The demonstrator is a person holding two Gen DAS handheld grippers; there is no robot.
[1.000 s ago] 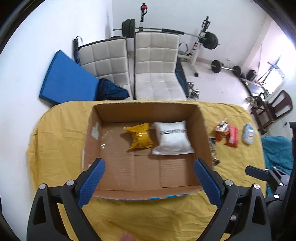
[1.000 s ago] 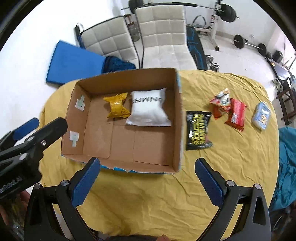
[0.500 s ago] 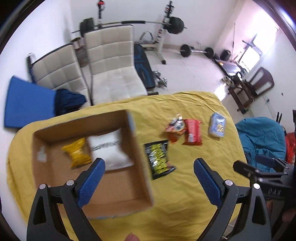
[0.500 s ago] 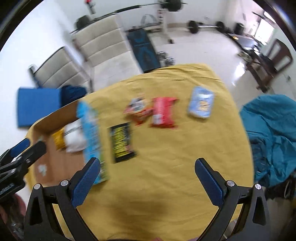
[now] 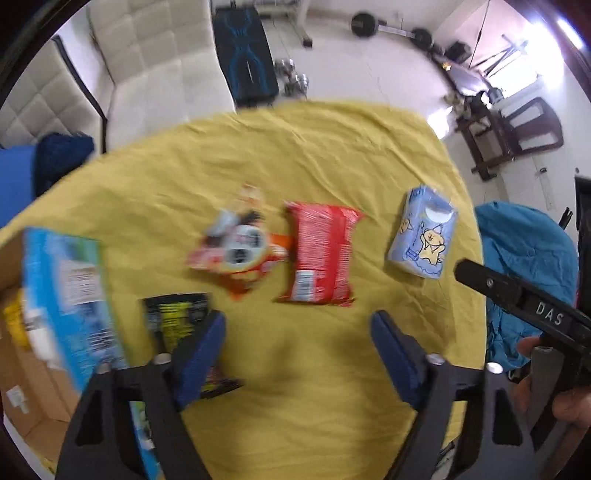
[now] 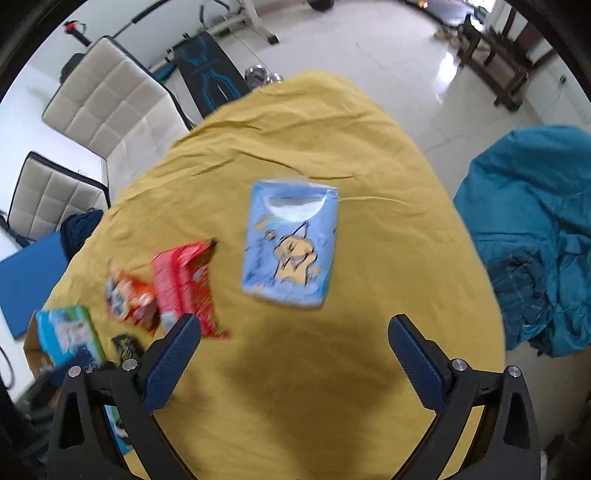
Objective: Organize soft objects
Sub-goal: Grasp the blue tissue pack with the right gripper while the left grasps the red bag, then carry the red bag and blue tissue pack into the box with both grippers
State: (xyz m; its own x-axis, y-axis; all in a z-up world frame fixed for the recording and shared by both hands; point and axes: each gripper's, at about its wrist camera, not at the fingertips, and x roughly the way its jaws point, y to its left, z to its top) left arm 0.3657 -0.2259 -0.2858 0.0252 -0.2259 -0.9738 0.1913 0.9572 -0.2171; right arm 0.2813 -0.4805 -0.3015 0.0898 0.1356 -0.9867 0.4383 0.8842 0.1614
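Soft packets lie on the yellow tablecloth (image 5: 332,147): a light blue tissue pack (image 5: 423,232) (image 6: 291,243), a red packet (image 5: 321,254) (image 6: 184,284), an orange snack bag (image 5: 240,251) (image 6: 127,299) and a black packet (image 5: 177,321) (image 6: 127,347). The cardboard box (image 5: 22,369) with a blue printed wall (image 6: 66,336) stands at the left. My left gripper (image 5: 297,354) is open and empty, just short of the red packet. My right gripper (image 6: 293,354) is open and empty, just short of the tissue pack.
Two white padded chairs (image 6: 107,96) stand behind the table. A teal cloth heap (image 6: 535,236) lies at the right past the table edge. Gym weights (image 5: 388,29) and a dark wooden chair (image 5: 509,125) are on the floor beyond.
Both grippers have swung right, away from the box, and moved closer to the loose packets. The box has slid to the left edge of both views. Jaws stay open.
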